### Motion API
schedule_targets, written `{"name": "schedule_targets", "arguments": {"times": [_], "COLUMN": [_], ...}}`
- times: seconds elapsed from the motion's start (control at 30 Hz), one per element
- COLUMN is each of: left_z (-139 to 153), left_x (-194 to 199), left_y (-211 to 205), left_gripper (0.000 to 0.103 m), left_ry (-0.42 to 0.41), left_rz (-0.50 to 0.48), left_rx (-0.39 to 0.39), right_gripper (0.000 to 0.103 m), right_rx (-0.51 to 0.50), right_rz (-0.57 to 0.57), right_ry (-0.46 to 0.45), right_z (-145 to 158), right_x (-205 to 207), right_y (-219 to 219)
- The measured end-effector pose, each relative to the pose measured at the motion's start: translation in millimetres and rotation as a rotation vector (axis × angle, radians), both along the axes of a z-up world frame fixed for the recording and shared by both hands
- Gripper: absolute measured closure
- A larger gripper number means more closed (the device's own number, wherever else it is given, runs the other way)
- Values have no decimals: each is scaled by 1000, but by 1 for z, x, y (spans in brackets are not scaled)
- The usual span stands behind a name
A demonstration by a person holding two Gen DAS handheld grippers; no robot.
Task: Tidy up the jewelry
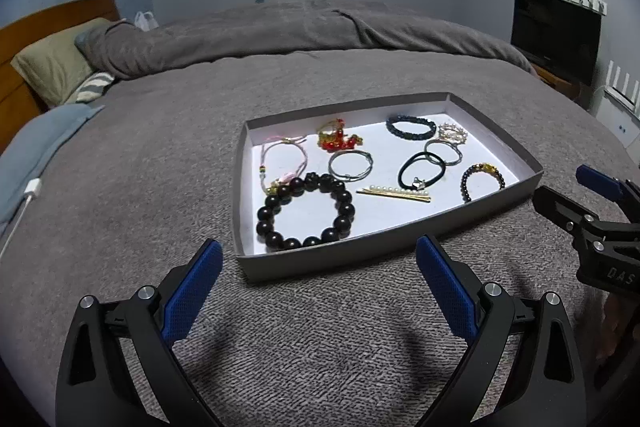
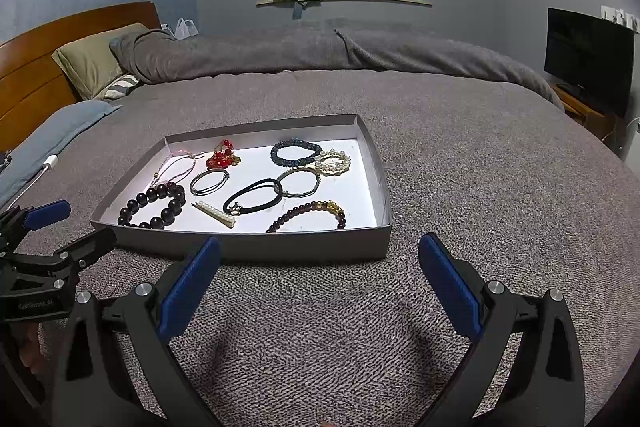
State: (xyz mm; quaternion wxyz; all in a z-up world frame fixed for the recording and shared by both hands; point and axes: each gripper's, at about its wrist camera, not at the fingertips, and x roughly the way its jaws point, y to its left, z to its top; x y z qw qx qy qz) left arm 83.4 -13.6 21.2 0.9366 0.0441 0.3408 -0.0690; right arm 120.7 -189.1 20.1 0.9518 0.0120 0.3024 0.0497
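A shallow grey tray [image 1: 348, 263] [image 2: 304, 247] with a white floor lies on the grey bed. It holds several pieces: a large black bead bracelet [image 1: 306, 213] [image 2: 154, 202], a pearl hair clip [image 1: 394, 193] [image 2: 214, 213], a black hair tie [image 1: 422, 169] [image 2: 254, 197], a red bead charm [image 1: 336, 139] [image 2: 220, 157], a pink cord bracelet [image 1: 282, 159], a dark braided bracelet [image 1: 410, 127] [image 2: 296, 151], a pearl piece [image 1: 452, 135] [image 2: 334, 163] and a bead bracelet with gold charm [image 1: 482, 179] [image 2: 310, 215]. My left gripper [image 1: 318, 287] is open and empty, just before the tray. My right gripper [image 2: 320, 285] is open and empty too.
The bed cover [image 2: 460, 187] spreads around the tray. Pillows [image 2: 92, 63] and a wooden headboard [image 2: 24, 67] are at the left. A white charger cable [image 1: 24, 203] lies at the left edge. A television [image 2: 588, 59] stands at the right. A window sill [image 2: 344, 1] holds clothes.
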Motion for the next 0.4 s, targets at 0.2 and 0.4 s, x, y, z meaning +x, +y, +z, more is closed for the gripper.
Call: {"name": "schedule_targets", "arguments": {"times": [0.2, 0.4], "left_z": [0, 1], "left_x": [0, 3], "left_y": [-3, 1], "left_gripper": [7, 7], "left_ry": [-3, 12], "left_rz": [-16, 6], "left_rx": [11, -11], "right_gripper": [5, 5], "right_rx": [-3, -2], "right_rz": [-4, -4], "right_ry": [0, -6], "right_z": [0, 1], "right_x": [1, 1], "right_y": [0, 0]}}
